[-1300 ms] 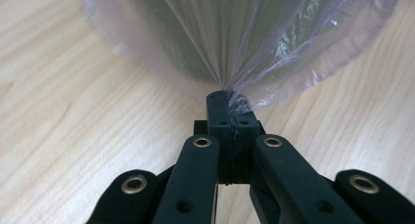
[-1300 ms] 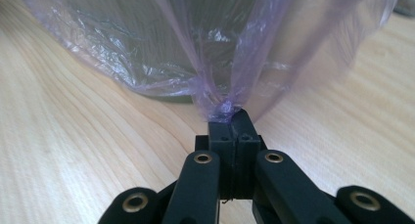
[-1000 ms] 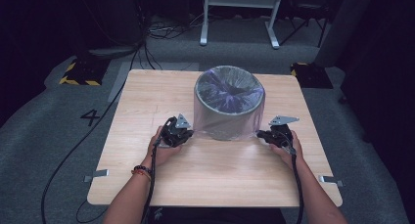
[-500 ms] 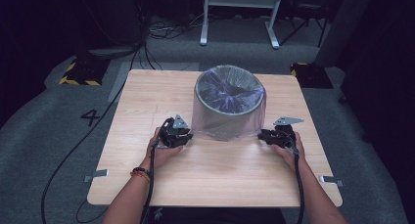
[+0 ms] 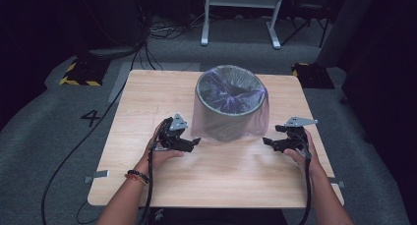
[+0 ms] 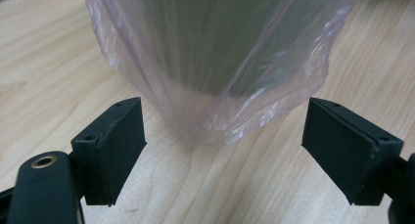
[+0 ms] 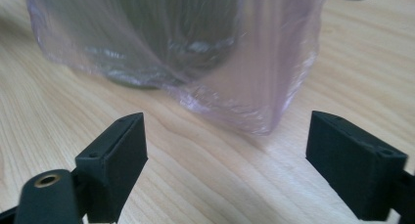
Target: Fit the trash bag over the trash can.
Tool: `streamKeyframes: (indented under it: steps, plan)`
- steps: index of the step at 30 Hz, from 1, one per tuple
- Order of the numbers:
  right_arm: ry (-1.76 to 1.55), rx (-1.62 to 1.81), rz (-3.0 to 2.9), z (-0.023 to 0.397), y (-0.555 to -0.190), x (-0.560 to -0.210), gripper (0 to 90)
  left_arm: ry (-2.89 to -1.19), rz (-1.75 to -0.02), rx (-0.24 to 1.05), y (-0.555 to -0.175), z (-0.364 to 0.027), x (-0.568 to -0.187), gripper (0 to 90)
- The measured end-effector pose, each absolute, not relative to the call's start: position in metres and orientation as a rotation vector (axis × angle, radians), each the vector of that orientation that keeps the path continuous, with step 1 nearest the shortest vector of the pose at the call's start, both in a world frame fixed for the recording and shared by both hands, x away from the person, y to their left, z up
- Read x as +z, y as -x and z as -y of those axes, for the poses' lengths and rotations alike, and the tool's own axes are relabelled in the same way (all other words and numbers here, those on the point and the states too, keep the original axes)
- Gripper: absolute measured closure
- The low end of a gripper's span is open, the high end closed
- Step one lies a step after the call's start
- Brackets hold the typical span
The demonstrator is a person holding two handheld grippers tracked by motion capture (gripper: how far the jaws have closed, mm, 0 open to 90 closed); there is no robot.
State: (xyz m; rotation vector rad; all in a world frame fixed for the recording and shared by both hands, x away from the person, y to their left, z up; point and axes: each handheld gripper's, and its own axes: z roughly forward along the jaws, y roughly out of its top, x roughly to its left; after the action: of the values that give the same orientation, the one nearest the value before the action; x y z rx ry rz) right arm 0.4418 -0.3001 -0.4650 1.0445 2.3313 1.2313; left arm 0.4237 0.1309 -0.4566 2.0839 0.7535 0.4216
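Observation:
A grey round bin (image 5: 228,109) stands at the middle of the wooden table (image 5: 147,97), lined with a translucent purple bag (image 5: 231,90) whose skirt hangs down over its outside. My left gripper (image 5: 194,142) sits low at the bin's left and my right gripper (image 5: 267,141) at its right, both pointing inward. Both have just been opening and now stand open. In the left gripper view the bag's loose hem (image 6: 220,131) hangs just ahead of my left gripper (image 6: 224,128), untouched by the pads. In the right gripper view the bag's hem (image 7: 244,111) lies ahead of my right gripper (image 7: 226,136).
Bare wood lies in front of the bin toward the table's near edge (image 5: 211,205). Past the table, cables (image 5: 162,31) trail over grey floor, a white metal stand (image 5: 241,9) is at the back, and yellow-black striped blocks (image 5: 78,75) sit off the far corners.
Both grippers went from shut at the bag's lower hem to wide open. Both hands lifted a little and drew back from the bin, and the hem hangs free.

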Motion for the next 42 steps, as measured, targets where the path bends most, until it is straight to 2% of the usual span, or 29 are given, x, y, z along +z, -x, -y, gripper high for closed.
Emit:
streamKeyframes:
  steps: [5,16,18,22,26,31,35,42]
  plan:
    - [-1.010,1.251,-2.284,0.301,-0.440,-0.449,15.4,-2.053,-0.729,0.435,-0.424,-0.131,-0.439,16.3]
    - [-0.854,1.218,-2.339,0.261,-0.451,-0.423,16.0,-2.001,-0.685,0.419,-0.439,-0.124,-0.417,15.5]
    - [-0.837,1.215,-2.334,0.257,-0.453,-0.420,20.6,-1.996,-0.689,0.417,-0.441,-0.123,-0.413,16.0]
    - [-0.793,1.243,-2.299,0.253,-0.454,-0.420,43.0,-1.994,-0.678,0.462,-0.444,-0.119,-0.410,30.2]
    - [-0.748,1.258,-2.308,0.248,-0.454,-0.422,65.6,-2.001,-0.669,0.495,-0.445,-0.117,-0.411,50.3]
    - [-0.693,1.258,-2.313,0.242,-0.452,-0.425,84.3,-2.028,-0.680,0.518,-0.448,-0.115,-0.415,71.4]
    - [-0.671,1.253,-2.326,0.238,-0.450,-0.426,90.0,-2.010,-0.671,0.501,-0.450,-0.116,-0.419,88.7]
    - [-0.675,1.231,-2.351,0.235,-0.450,-0.433,90.0,-2.047,-0.702,0.502,-0.454,-0.114,-0.431,90.0]
